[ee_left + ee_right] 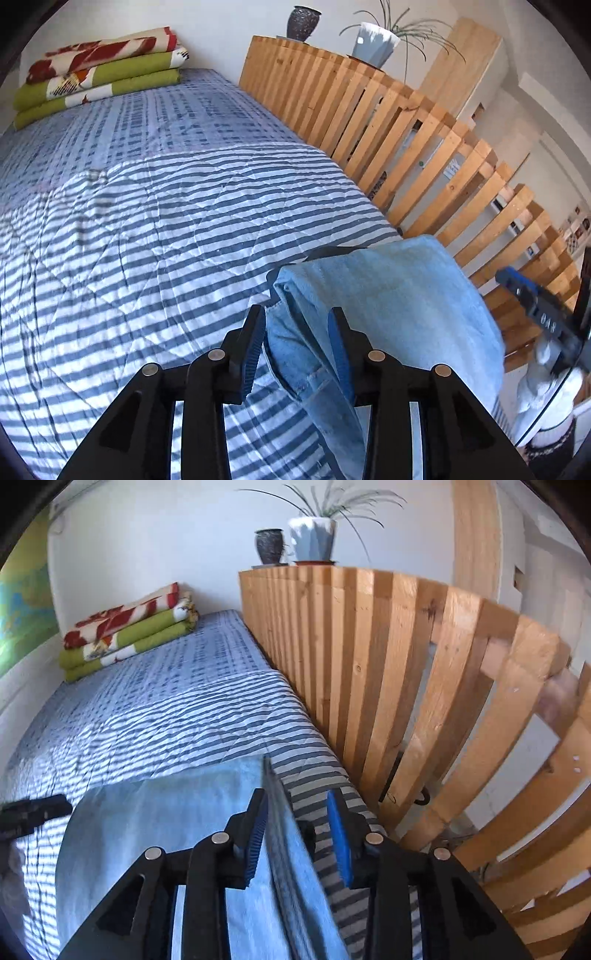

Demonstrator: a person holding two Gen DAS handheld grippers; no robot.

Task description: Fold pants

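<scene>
Both grippers, left (297,349) and right (297,836), stand with jaws released around light blue denim pants (399,295) on the striped quilted bed (147,240), risking the fold springing open

A bed (155,110) was seen against a white wall (155,535), covered by a blue patterned sheet at its far end and a blue-and-white striped quilt (147,240) nearer the cameras. Bands of sunlight and shadow were cast across the quilt. A stack of folded blankets (99,70), green, red and white, was placed at the far end of the bed. Along one side of the bed a slatted partition of pale wood (369,657) was set upright. On its top 2 pots were stood side by side: a dark vase (269,546) and a white planter (314,539) with a long-leaved plant. A colourful poster (22,609) was hung on the wall beside the bed.
</scene>
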